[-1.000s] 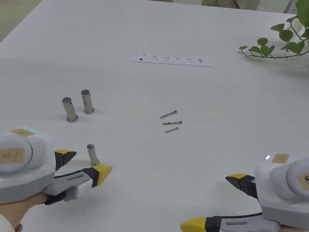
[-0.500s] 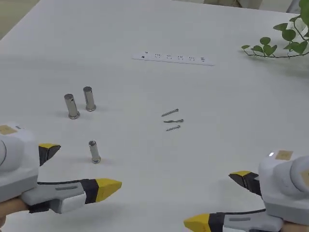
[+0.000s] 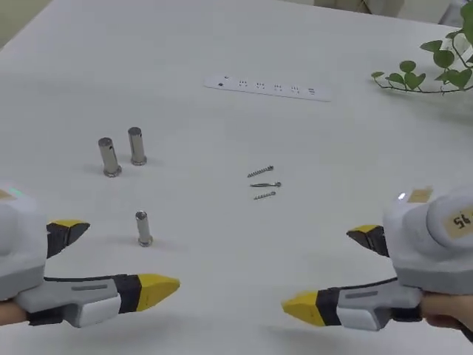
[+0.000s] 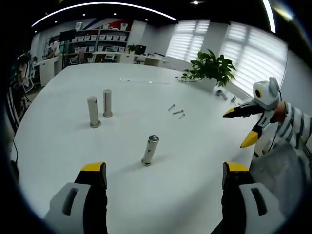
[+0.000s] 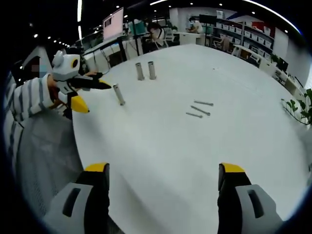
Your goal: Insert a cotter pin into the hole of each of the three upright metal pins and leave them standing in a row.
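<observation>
The left gripper hovers low over the near-left part of the white table, its yellow-tipped jaws spread wide and holding nothing. The right gripper hangs at the near right, equally released and empty, its jaws pointing left toward the other one. In the left gripper view the nearest metal pin stands upright on its flanged base just ahead of the gap between the jaws, touching neither. Farther back and to the left, a second metal pin and a third metal pin stand upright close beside each other, well apart from the nearest one. The three cotter pins lie flat near the middle of the table, ranged one behind another and close together, well to the right of all the metal pins. A white power strip lies at the far middle, and a leafy plant trails onto the far-right corner. A striped sleeve shows behind the left gripper in the right gripper view.
</observation>
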{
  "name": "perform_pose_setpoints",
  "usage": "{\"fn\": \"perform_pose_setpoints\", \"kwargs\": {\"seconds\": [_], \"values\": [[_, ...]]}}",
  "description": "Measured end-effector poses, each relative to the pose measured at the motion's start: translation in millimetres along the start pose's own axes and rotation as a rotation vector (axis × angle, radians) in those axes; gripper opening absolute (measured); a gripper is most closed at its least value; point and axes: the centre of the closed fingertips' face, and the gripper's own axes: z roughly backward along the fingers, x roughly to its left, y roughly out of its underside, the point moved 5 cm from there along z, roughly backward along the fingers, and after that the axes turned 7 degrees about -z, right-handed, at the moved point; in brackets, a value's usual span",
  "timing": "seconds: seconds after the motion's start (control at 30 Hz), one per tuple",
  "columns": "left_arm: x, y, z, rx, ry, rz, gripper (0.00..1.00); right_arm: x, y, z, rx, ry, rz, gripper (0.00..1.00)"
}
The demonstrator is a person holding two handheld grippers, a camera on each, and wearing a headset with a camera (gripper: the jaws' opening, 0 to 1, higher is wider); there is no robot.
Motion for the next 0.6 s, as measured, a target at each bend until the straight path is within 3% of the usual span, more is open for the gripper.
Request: {"fn": "perform_pose_setpoints", "kwargs": {"seconds": [0.23, 0.33, 0.6], "values": [[5.1, -2.4, 4.0, -0.007, 0.006, -0.005, 0.99, -0.6, -23.2, -8.0, 0.004, -0.013, 0.049, 0.91], [7.4, -3.9, 7.5, -0.021, 0.011, 0.020, 0.99, -1.3, -28.8, -10.8, 0.014, -0.018, 0.072, 0.90], [13.8, -1.3, 12.4, -0.015, -0.005, 0.021, 0.99, -14.1, -41.0, -19.3, 0.093, -0.040, 0.180, 0.90]]}}
